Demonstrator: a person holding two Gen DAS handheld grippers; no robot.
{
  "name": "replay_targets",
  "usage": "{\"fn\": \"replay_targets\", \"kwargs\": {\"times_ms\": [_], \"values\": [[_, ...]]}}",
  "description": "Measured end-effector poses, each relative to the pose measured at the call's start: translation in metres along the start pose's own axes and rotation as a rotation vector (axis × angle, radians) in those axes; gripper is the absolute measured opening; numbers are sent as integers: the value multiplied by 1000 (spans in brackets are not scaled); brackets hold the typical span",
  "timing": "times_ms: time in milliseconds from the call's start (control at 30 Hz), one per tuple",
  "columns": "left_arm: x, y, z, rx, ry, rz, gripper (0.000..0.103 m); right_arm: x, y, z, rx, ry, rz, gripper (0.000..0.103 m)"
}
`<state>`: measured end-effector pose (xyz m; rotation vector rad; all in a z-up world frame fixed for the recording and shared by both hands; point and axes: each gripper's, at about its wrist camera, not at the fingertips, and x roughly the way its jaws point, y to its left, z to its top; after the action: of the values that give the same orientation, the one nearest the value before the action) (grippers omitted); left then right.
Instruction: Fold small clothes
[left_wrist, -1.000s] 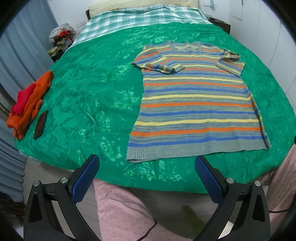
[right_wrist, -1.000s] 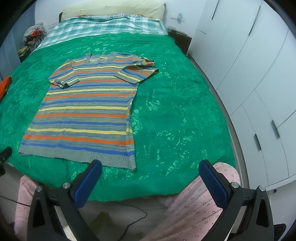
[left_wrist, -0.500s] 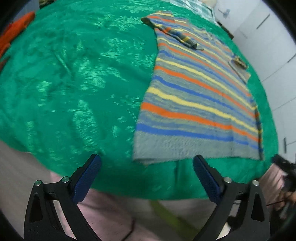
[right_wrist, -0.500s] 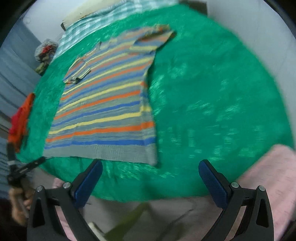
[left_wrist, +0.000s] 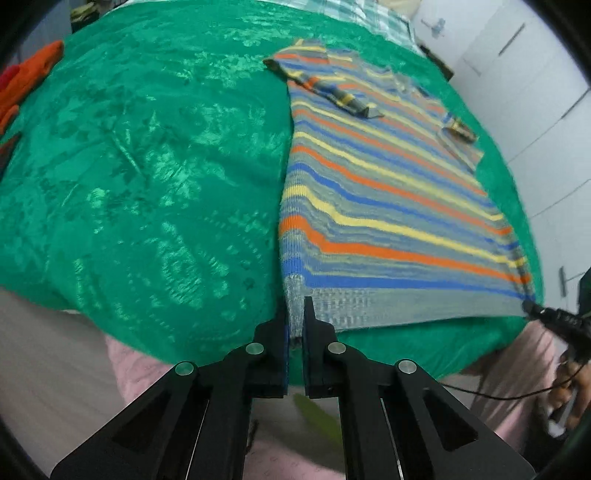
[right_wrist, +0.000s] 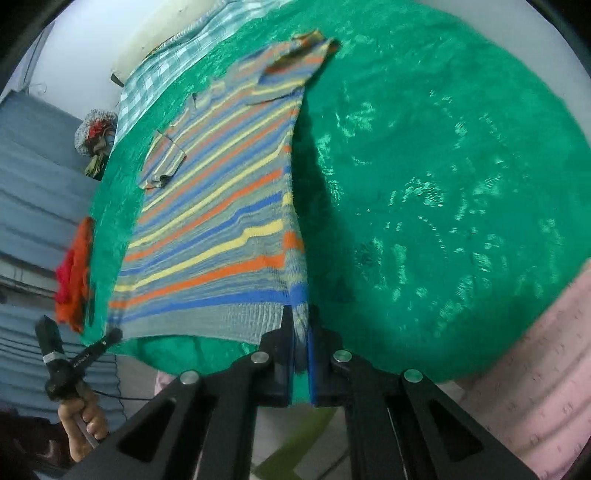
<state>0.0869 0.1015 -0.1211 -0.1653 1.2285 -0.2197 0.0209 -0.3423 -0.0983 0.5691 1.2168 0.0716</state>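
Note:
A striped knit sweater (left_wrist: 388, 206) in grey, blue, orange and yellow lies flat on the green bedspread (left_wrist: 155, 177), both sleeves folded in over the body. My left gripper (left_wrist: 294, 325) is shut on the sweater's near left hem corner. My right gripper (right_wrist: 301, 325) is shut on the near right hem corner of the sweater (right_wrist: 221, 229). Each gripper shows small at the edge of the other's view, the right gripper (left_wrist: 532, 308) and the left gripper (right_wrist: 112, 334), both at the hem.
An orange and red garment pile (right_wrist: 74, 273) lies at the bed's left edge, also in the left wrist view (left_wrist: 22, 81). A checked sheet (right_wrist: 166, 62) covers the far end. White wardrobe doors (left_wrist: 535, 74) stand on the right. Pink pyjama legs (right_wrist: 535, 369) are below the bed edge.
Both grippers moved in to the sweater's near hem corners and closed on them; a second ago they were open and back from the bed edge.

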Motion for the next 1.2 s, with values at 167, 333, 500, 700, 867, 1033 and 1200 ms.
{"fn": "replay_targets", "kwargs": {"times_ms": [167, 333, 500, 700, 867, 1033, 1200], "values": [[34, 1, -12, 31, 81, 91, 3, 33, -11, -10, -2, 104, -100, 5], [35, -8, -17, 64, 60, 155, 3, 46, -12, -13, 21, 116, -135, 5], [42, -13, -17, 61, 56, 179, 3, 50, -10, -13, 7, 117, -158, 5], [45, -22, -20, 71, 46, 209, 3, 51, -12, -12, -1, 109, -167, 5], [48, -29, -21, 84, 41, 231, 3, 51, -11, -13, -5, 109, -174, 6], [49, -31, -23, 90, 40, 239, 3, 52, -10, -13, -4, 109, -180, 6], [51, -35, -25, 95, 40, 249, 3, 53, -11, -12, -5, 112, -181, 6]]}}
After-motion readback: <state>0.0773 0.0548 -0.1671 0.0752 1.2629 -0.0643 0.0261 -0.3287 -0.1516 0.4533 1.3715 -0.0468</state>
